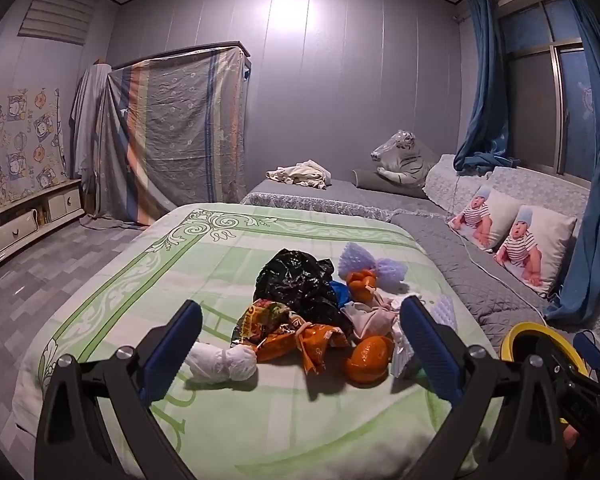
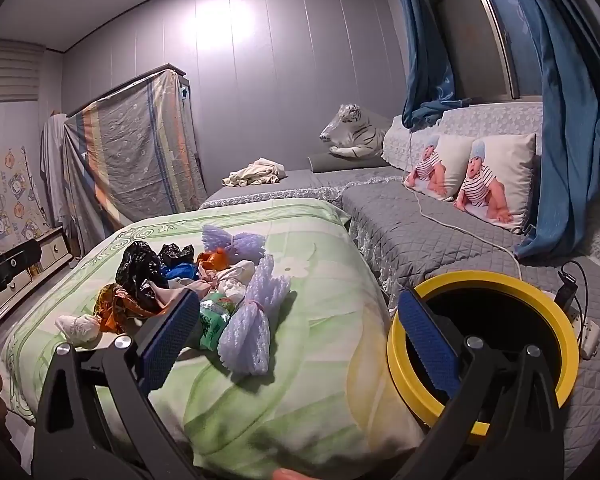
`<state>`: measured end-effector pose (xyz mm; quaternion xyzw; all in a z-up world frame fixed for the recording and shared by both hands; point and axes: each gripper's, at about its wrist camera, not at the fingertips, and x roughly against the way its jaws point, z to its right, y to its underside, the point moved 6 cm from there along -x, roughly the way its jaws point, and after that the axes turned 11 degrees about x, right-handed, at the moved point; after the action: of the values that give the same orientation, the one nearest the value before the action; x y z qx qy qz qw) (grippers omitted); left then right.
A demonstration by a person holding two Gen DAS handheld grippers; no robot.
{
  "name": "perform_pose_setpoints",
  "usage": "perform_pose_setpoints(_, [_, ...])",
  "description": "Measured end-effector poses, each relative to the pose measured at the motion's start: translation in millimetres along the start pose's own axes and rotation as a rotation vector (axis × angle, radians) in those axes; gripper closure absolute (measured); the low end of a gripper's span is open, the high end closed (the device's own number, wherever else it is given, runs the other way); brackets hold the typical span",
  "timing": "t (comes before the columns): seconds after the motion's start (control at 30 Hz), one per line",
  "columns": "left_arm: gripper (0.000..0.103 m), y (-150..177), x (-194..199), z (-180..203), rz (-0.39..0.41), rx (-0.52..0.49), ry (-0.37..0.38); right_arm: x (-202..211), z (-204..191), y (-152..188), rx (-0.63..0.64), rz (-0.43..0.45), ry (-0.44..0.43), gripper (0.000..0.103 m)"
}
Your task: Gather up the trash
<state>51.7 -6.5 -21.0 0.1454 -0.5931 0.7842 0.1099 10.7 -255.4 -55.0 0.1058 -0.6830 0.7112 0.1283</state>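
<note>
A pile of trash lies on the green quilt [image 1: 148,280]: a black plastic bag [image 1: 300,280], orange snack wrappers [image 1: 292,336], a white wad [image 1: 224,362], an orange peel [image 1: 370,360] and purple foam nets [image 1: 388,268]. My left gripper [image 1: 300,348] is open and empty, just in front of the pile. In the right wrist view the pile [image 2: 172,288] lies left, with a purple foam net [image 2: 256,320] and a green wrapper [image 2: 216,316] nearest. My right gripper [image 2: 296,340] is open and empty, between the pile and a yellow-rimmed bin [image 2: 404,376].
The bin [image 1: 512,340] stands on a grey quilted mattress [image 2: 420,216] to the right. Two baby-print pillows [image 2: 476,176], a cable [image 2: 460,228], a power strip [image 2: 588,332], blue curtains [image 2: 572,120], a plush tiger [image 1: 404,160] and a cloth-covered rack [image 1: 172,132] are around.
</note>
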Motion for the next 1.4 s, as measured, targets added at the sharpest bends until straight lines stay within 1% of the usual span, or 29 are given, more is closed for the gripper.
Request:
perform_pose_setpoints(0.07, [0.007, -1.2, -0.6, -1.1, -0.005, 0.002, -0.004, 4.1, 0.7, -0.4, 0.000, -0.001, -0.003, 0.008])
perform_pose_setpoints(0.2, [0.007, 0.8, -2.2, -2.6, -0.016, 0.001, -0.002, -1.7, -2.5, 1.1, 0.000, -0.002, -0.004, 0.008])
perform_pose_setpoints(0.73, [0.007, 2.9, -3.4, -0.2, -0.021, -0.004, 0.001, -2.9, -2.7, 1.6, -0.014, -0.005, -0.009, 0.008])
perform_pose_setpoints(1.4, [0.007, 4.1, -3.7, 2.8, -0.031, -0.005, 0.022, -4.4, -3.2, 5.3, -0.016, -0.008, -0.019, 0.008])
